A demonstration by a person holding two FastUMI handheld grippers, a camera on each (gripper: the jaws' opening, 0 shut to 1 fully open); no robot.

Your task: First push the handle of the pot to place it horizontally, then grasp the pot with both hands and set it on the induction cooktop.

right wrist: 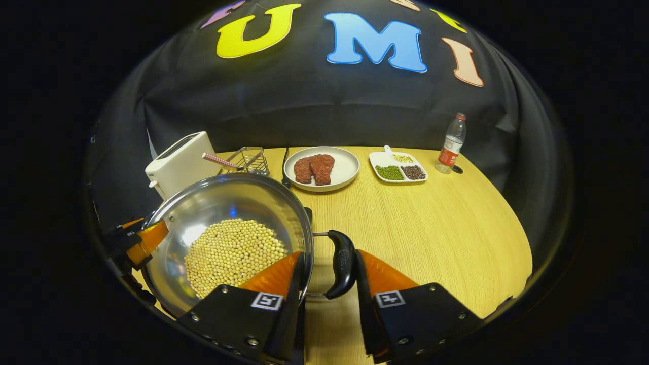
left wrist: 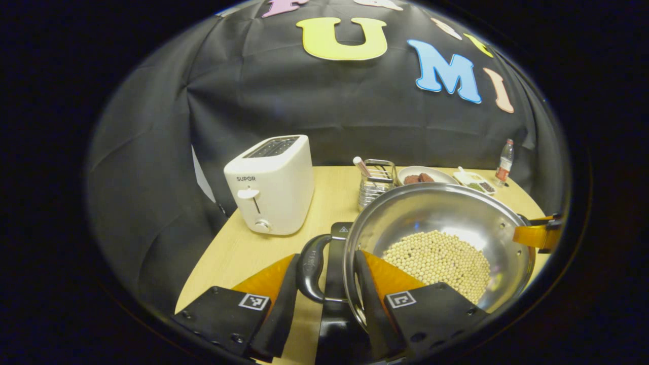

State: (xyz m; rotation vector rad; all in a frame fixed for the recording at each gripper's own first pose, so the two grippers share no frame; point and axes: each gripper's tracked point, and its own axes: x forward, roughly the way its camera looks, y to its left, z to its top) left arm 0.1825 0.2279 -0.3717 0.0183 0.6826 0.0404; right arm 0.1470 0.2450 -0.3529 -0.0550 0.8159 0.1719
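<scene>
Second step, grasp stage: left gripper (left wrist: pixel 324 284) and right gripper (right wrist: pixel 329 279) each stand with jaws wide astride a handle of the pot (left wrist: pixel 436 238), which sits over the cooktop (left wrist: pixel 338 238) on the tabletop (right wrist: pixel 431 228); next move: close both evenly.

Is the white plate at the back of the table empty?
No. In the right gripper view the white plate holds two reddish-brown pieces of meat lying side by side.
</scene>
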